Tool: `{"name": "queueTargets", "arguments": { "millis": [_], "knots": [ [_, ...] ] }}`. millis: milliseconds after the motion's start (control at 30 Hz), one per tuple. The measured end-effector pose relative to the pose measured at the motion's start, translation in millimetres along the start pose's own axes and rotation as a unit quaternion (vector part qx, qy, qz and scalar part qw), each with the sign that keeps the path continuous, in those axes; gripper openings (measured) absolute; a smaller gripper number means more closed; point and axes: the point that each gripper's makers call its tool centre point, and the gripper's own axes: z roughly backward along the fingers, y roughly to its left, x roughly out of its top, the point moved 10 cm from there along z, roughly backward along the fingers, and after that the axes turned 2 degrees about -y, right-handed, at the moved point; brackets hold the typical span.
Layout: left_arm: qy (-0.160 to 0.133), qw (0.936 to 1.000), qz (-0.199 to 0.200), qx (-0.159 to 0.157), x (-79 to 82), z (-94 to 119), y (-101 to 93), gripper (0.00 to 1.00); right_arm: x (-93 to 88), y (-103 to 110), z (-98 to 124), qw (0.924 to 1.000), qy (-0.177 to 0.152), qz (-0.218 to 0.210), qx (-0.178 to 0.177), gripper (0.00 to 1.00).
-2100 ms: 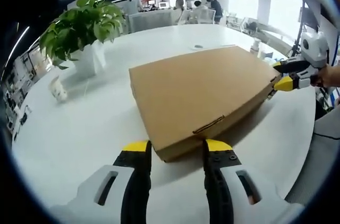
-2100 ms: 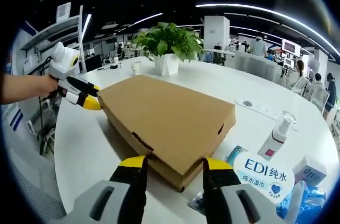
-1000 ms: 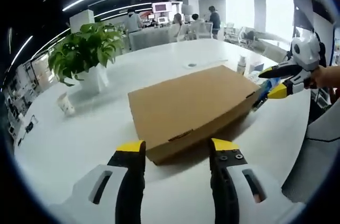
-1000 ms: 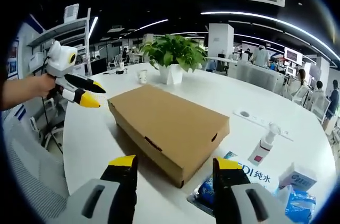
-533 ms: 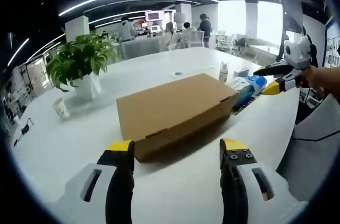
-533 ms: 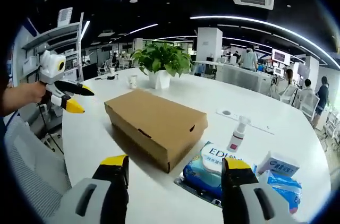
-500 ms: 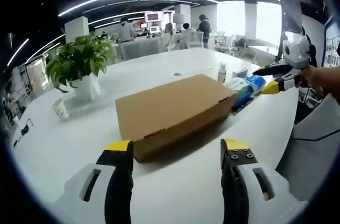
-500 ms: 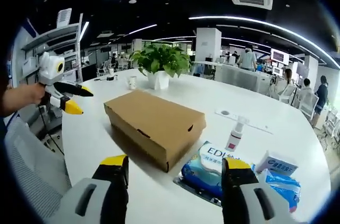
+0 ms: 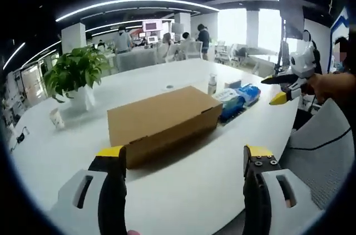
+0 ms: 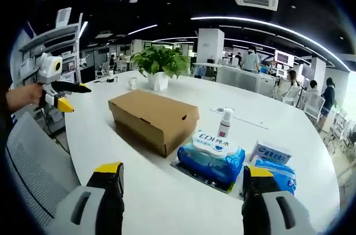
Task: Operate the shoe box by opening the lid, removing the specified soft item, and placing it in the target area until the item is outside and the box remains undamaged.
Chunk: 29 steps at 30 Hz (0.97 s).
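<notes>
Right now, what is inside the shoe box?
Nothing inside can be seen: the shoe box sits on the white table with its lid shut, so any contents are covered. Both grippers are open and away from it.

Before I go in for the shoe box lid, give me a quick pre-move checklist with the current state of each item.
1. Shoe box lid closed and flat, no visible dents or tears: ok.
2. Left hand-held gripper jaws wide apart, nothing between them: ok.
3. Right hand-held gripper jaws wide apart, nothing between them: ok.
4. Either gripper touching the box: not ok; both are well short of it.
5. Bare table in front of the box for approach: ok.
6. Wet wipes pack lies close beside one end of the box; whether it touches: cannot tell.
</notes>
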Motion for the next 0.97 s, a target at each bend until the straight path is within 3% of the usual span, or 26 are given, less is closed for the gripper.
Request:
{"name": "queueTargets", "arguments": {
  "millis": [400,600,867,967],
  "knots": [
    [-0.002,0.9999,0.01,-0.009,-6.6,16.3,-22.5,0.97,-15.0,7.0,38.7,0.9998,-0.004,-0.012,-0.017,0.99],
    [-0.003,0.9998,0.014,-0.011,-11.0,27.6,-31.4,0.99,-22.0,13.1,51.8,0.9996,-0.008,-0.018,-0.022,0.99],
    [-0.019,0.9996,0.02,0.01,-15.0,37.4,-36.0,0.99,-27.2,18.2,61.9,0.9995,0.0,0.002,-0.032,0.99],
    [-0.011,0.9998,0.006,0.018,-18.6,37.4,-37.2,0.99,-27.9,19.8,64.1,0.9995,-0.002,0.0,-0.033,0.99]
  ]
}}
